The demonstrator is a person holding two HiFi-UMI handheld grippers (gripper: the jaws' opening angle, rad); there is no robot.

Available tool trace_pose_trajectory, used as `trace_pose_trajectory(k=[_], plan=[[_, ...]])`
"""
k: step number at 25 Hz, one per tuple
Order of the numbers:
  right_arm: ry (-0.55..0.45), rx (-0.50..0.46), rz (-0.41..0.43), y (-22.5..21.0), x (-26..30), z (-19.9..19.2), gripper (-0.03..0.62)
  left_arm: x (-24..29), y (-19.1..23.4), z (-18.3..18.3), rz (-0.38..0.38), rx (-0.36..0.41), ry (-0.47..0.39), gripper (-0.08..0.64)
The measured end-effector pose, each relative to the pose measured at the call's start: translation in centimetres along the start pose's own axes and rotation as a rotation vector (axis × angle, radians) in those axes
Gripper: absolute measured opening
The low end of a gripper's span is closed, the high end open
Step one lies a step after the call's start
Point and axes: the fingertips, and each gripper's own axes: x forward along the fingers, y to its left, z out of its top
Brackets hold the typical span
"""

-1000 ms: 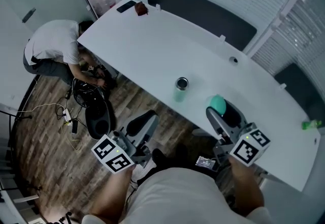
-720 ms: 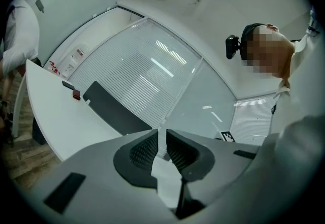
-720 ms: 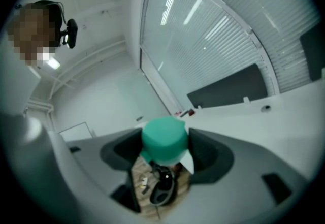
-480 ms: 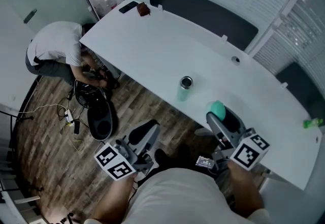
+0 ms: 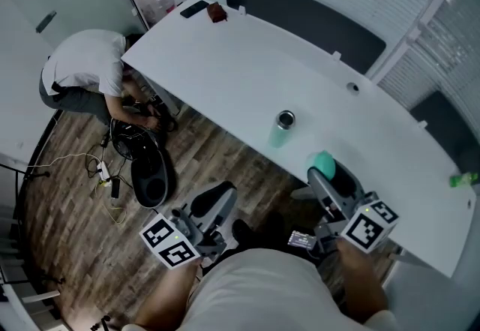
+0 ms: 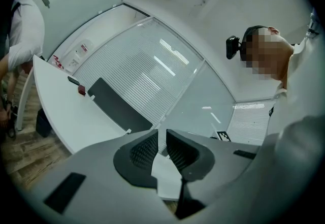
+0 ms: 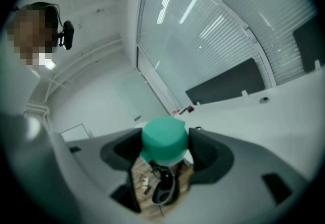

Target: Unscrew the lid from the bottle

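A pale green bottle [image 5: 283, 130] stands upright near the white table's [image 5: 225, 67] front edge, its dark mouth uncovered. The teal lid [image 5: 323, 163] is off the bottle, a short way to its right and nearer me, with my right gripper [image 5: 325, 170] shut on it. In the right gripper view the lid [image 7: 163, 139] fills the space between the two jaws of that gripper [image 7: 163, 148]. My left gripper [image 5: 216, 198] hangs over the wooden floor, below and left of the bottle. Its jaws [image 6: 161, 139] stand almost together with only a thin slit and nothing in it.
A person in a white shirt [image 5: 84, 67] crouches on the floor at the left among cables and a black bag [image 5: 148, 176]. A red object [image 5: 218, 13] and a dark phone [image 5: 193, 8] lie at the table's far corner. A dark divider panel [image 5: 300, 18] runs along the back.
Both grippers have drifted a little toward me, the left one farther from the bottle. The lid stays in the right gripper. The bottle has not moved on the table.
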Motion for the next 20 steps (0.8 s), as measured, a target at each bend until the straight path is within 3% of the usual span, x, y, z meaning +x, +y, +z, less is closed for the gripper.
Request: trace_pose_trajectory(k=[20], plan=[[0.005, -0.029, 0.033, 0.7, -1.6, -0.6, 0.296, 0.0, -1.2, -1.3, -0.004, -0.004, 0.001, 0.060]])
